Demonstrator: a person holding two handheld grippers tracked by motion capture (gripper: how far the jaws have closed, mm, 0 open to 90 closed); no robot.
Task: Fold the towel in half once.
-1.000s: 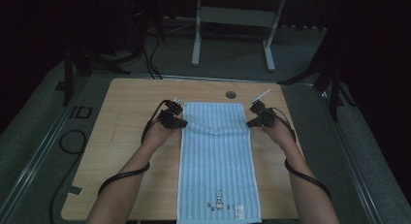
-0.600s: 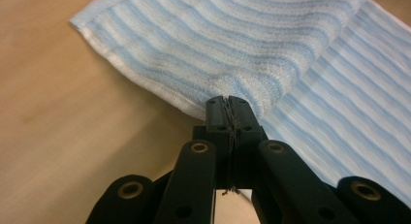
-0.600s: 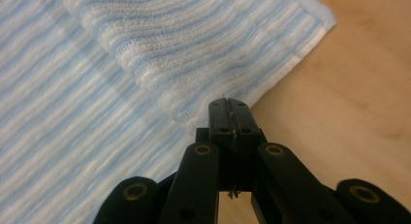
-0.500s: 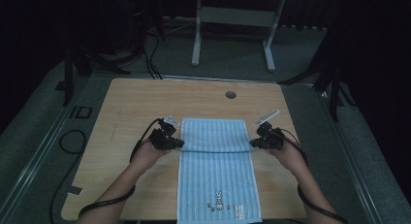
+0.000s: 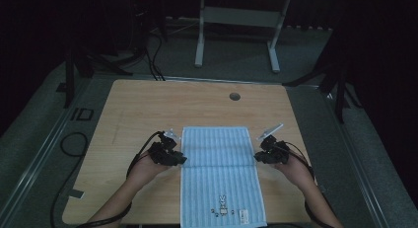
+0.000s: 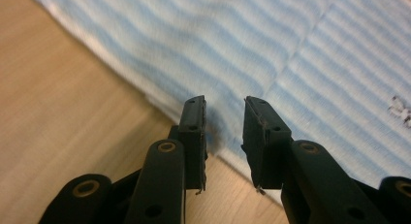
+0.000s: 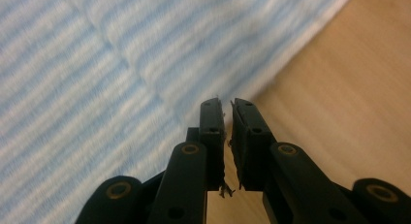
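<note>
Blue striped towel (image 5: 222, 176) lies folded on the worktop (image 5: 148, 104) between our left gripper (image 6: 224, 124), jaws parted, and right gripper (image 7: 226, 118), jaws nearly closed on nothing, so dragging either tip could snag and undo the fold.

My jaws are matt black plastic, both on my left gripper (image 6: 224, 118) and my right gripper (image 7: 228, 118), with dull brass-looking rivets set in the arms; the inner pads look rough and a little frayed at their lower edges. Under them lies the towel (image 5: 219, 159), a soft cloth woven in pale blue and white ribbed stripes, its pile slightly fuzzy, with a paler hem along each edge and a small printed rabbit figure (image 5: 221, 202) near my end. The table (image 5: 148, 109) is light wood grain, smooth with a low sheen
</note>
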